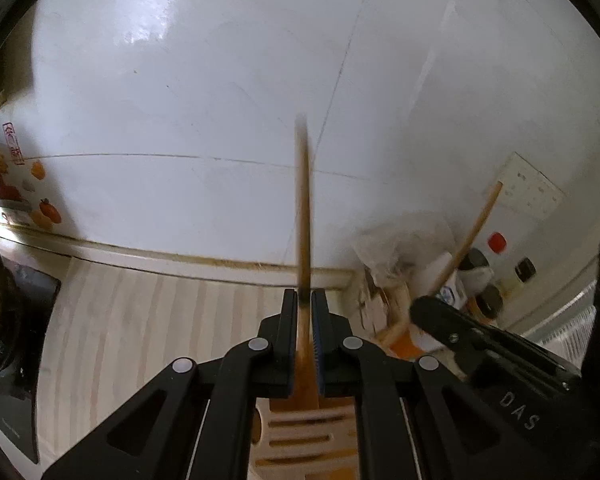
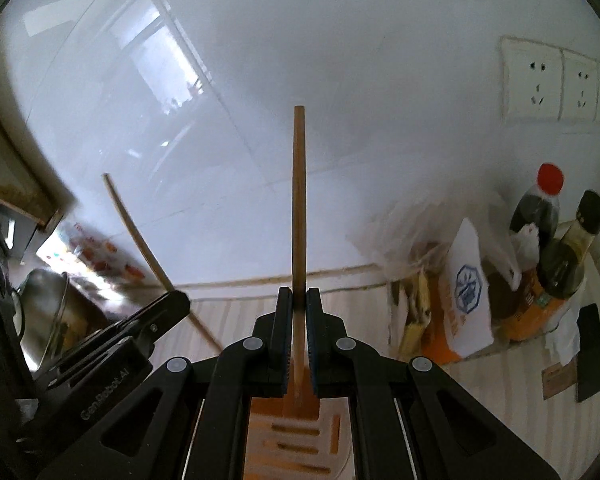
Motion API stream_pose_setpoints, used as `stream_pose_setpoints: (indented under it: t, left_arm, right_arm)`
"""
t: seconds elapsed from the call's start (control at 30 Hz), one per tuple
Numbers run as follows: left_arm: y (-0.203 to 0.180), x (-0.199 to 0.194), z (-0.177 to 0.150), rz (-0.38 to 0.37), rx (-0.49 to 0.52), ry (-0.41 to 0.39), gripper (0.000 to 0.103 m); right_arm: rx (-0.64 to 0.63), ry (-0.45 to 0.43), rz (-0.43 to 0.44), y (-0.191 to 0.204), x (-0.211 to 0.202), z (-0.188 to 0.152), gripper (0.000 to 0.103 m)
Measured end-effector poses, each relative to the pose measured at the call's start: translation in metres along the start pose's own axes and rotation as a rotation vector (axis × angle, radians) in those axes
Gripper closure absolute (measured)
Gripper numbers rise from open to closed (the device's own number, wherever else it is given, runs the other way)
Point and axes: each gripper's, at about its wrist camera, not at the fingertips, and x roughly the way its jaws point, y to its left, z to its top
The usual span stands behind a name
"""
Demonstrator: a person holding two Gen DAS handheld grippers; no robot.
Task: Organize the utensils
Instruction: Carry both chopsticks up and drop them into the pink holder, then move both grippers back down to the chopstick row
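Observation:
My left gripper (image 1: pixel 305 300) is shut on a wooden utensil handle (image 1: pixel 303 208) that sticks up and forward, blurred at its tip. Below it lies a slotted utensil holder (image 1: pixel 308 428). My right gripper (image 2: pixel 299 298) is shut on another wooden utensil handle (image 2: pixel 299 200), upright over the same slotted holder (image 2: pixel 296 432). The right gripper shows in the left wrist view (image 1: pixel 440 312) with its handle (image 1: pixel 476 228) slanting up. The left gripper shows in the right wrist view (image 2: pixel 172 300) with its handle (image 2: pixel 136 232) slanting up left.
A white tiled wall (image 1: pixel 220 100) stands close ahead above a pale striped countertop (image 1: pixel 140 320). Sauce bottles (image 2: pixel 540 216), an orange-and-white packet (image 2: pixel 460 296) and a plastic bag sit at the right. A metal pot (image 2: pixel 48 308) and stove are at the left. Wall sockets (image 2: pixel 556 84) sit upper right.

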Motion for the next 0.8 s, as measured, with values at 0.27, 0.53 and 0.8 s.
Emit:
stream_pose_setpoints:
  t: [0.27, 0.53, 0.8]
  left_arm:
    - [0.008, -0.049, -0.008, 0.057, -0.002, -0.020, 0.043]
    - [0.020, -0.086, -0.034, 0.156, -0.024, -0.064, 0.001]
    - [0.023, -0.080, -0.079, 0.204, -0.024, 0.016, 0.000]
  right_arm:
    - [-0.023, 0.051, 0.045, -0.003, -0.019, -0.010, 0.082]
    - [0.056, -0.008, 0.039, -0.022, -0.070, -0.020, 0.049]
    - [0.120, -0.007, -0.032, -0.037, -0.101, -0.055, 0.028]
